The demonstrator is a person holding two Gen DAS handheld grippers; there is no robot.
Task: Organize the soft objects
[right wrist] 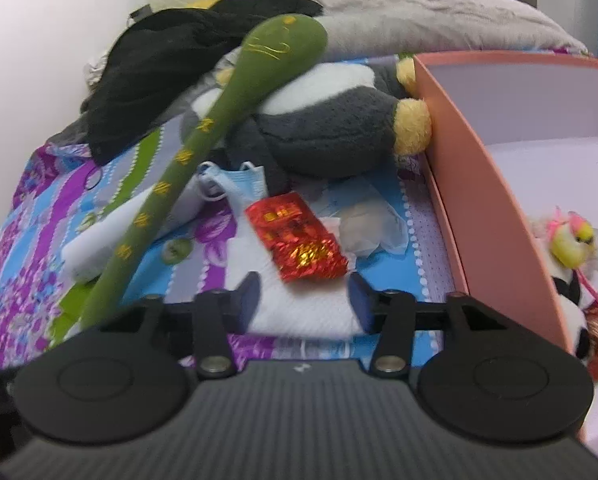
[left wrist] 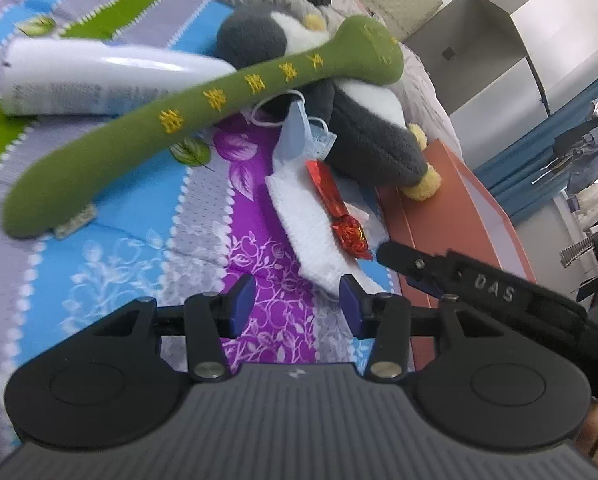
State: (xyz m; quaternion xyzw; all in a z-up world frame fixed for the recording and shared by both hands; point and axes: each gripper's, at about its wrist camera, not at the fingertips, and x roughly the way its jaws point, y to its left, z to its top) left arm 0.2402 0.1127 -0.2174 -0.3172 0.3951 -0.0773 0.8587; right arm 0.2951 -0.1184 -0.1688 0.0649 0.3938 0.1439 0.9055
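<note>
A long green plush stick [left wrist: 203, 108] with yellow characters leans across a grey and white penguin plush [left wrist: 363, 128] on the patterned bedspread. Below them lie a blue face mask [left wrist: 299, 136], a white knitted cloth [left wrist: 311, 224] and a red foil wrapper [left wrist: 339, 208]. My left gripper [left wrist: 297, 300] hovers open over the purple stripe, just short of the cloth's near corner. My right gripper [right wrist: 303, 292] stands open above the white cloth [right wrist: 299, 316], with the red wrapper [right wrist: 299, 240] just beyond its fingertips. The penguin [right wrist: 319, 128] and the green stick [right wrist: 219, 120] lie further back.
A pink-orange box [right wrist: 479, 160] stands open to the right, with small plush toys [right wrist: 571, 240] inside. A white bottle [left wrist: 99, 80] lies at the left. Black clothing [right wrist: 171, 72] and a grey blanket [right wrist: 419, 12] pile up behind. A clear plastic scrap [right wrist: 371, 228] lies beside the wrapper.
</note>
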